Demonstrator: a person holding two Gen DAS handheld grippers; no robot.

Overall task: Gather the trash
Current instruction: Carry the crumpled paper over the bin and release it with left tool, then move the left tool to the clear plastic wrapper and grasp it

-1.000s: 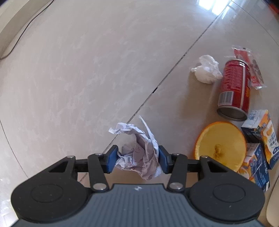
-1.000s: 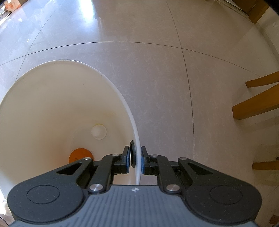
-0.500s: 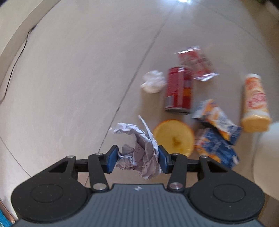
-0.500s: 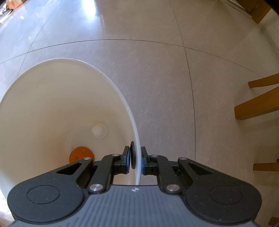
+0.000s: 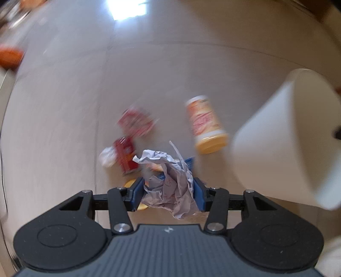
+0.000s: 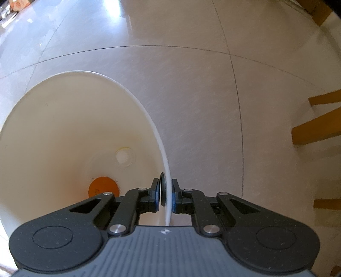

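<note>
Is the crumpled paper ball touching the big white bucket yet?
Apart. The left wrist view shows the crumpled paper shut in the left gripper, with open floor between it and the white bucket at right.

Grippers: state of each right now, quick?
Left gripper: shut on the crumpled paper.
Right gripper: shut on the rim of the white bin.

**Pale tiled floor, bright glare, wooden legs**

A glossy pale tiled floor (image 6: 213,102) with thin dark grout lines (image 6: 238,119) stretches ahead of the right gripper. Window glare (image 5: 127,10) shines far ahead of the left gripper. Wooden furniture legs (image 6: 317,130) stand right of the right gripper.
</note>
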